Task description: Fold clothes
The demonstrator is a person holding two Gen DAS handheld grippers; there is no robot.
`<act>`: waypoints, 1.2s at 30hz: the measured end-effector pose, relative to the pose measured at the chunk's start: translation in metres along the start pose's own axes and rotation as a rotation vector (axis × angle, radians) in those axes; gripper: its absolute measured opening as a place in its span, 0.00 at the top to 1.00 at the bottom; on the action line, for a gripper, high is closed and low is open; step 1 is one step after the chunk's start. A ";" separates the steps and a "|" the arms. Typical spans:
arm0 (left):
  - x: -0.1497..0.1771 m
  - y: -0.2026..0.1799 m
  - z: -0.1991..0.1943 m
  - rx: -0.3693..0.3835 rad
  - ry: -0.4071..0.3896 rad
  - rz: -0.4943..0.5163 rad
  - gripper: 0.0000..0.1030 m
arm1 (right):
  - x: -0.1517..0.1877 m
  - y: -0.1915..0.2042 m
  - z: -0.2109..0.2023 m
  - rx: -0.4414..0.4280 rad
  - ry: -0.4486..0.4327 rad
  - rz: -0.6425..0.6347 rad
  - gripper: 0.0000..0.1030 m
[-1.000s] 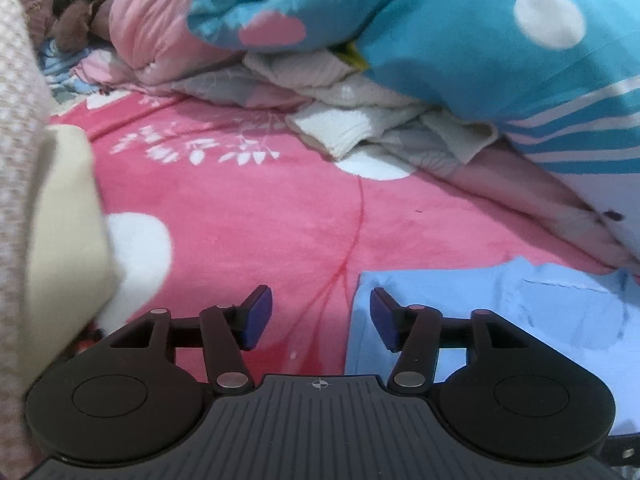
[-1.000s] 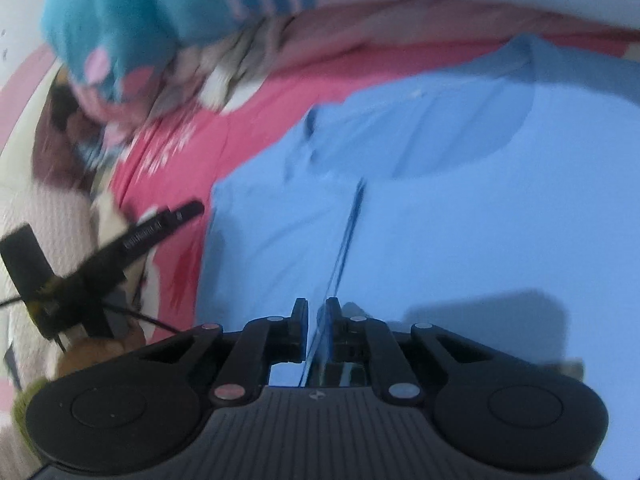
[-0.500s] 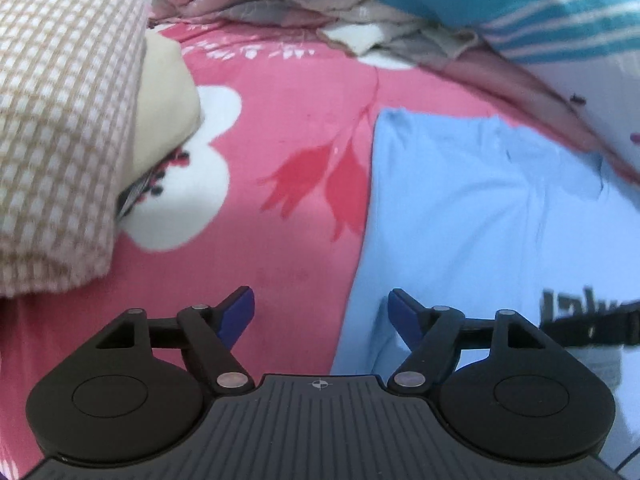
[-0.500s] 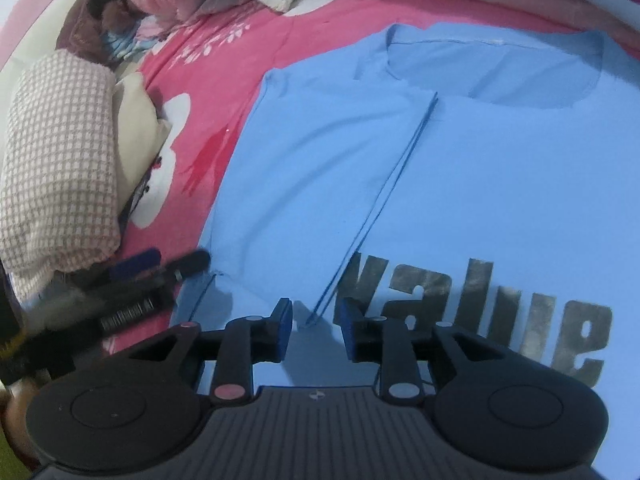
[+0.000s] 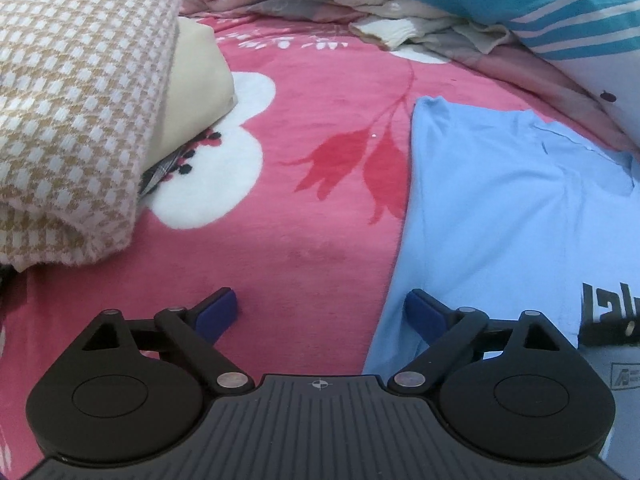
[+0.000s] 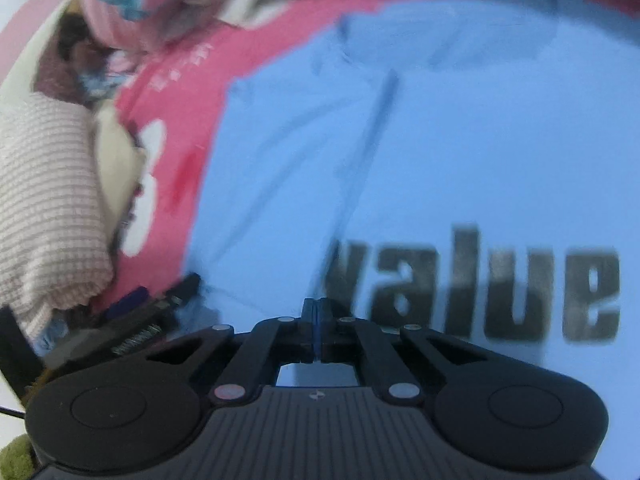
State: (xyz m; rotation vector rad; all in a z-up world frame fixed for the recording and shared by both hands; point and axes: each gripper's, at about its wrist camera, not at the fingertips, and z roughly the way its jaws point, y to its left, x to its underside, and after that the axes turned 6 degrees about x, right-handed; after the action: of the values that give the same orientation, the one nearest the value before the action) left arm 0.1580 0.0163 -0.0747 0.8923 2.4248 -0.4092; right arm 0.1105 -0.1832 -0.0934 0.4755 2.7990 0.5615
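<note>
**Blue tee flat on the bed, one claw wide, one pinched shut**

The light-blue T-shirt (image 5: pixel 500 208) lies spread on the pink floral blanket (image 5: pixel 320 92), its "value" print (image 6: pixel 480 284) facing up. The left claw (image 5: pixel 322 312) is opening wide over the shirt's left edge, nothing between its pads. The right claw (image 6: pixel 316 320) is closed tight; whether it pinches fabric is unclear. A checked folded cloth (image 5: pixel 72 100) sits just left.

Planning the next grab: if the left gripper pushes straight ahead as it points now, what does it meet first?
Probably the pink floral blanket, close beside the left edge of the light blue T-shirt. The left gripper is opening with nothing between its jaws; depth is unclear.
</note>
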 end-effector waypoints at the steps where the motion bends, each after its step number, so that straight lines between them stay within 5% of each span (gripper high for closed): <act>1: 0.000 0.000 0.000 0.000 0.001 0.001 0.09 | 0.002 -0.004 0.003 -0.003 0.010 0.020 1.00; 9: 0.000 0.002 0.001 0.000 -0.001 0.003 0.06 | -0.004 -0.002 -0.019 -0.054 -0.046 0.035 0.98; 13: 0.000 0.003 0.002 -0.002 -0.003 0.013 0.05 | -0.010 0.007 -0.002 -0.034 0.005 -0.004 0.85; 15: 0.000 0.003 0.003 -0.004 -0.005 0.020 0.05 | -0.010 0.009 0.005 -0.019 0.023 -0.021 0.86; 17: 0.000 0.004 0.003 -0.006 -0.006 0.022 0.04 | -0.007 0.008 0.002 -0.020 0.013 -0.016 0.98; 32: -0.001 0.010 0.008 0.002 -0.005 0.019 0.01 | 0.009 -0.016 0.007 -0.055 0.034 0.216 0.99; 36: 0.000 0.009 0.008 0.001 -0.005 0.022 0.01 | -0.001 -0.009 0.001 -0.025 0.077 0.145 0.97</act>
State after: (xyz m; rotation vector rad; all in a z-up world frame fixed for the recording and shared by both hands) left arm 0.1671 0.0194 -0.0816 0.9172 2.4086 -0.4041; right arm 0.1089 -0.1908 -0.0974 0.6702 2.8428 0.6572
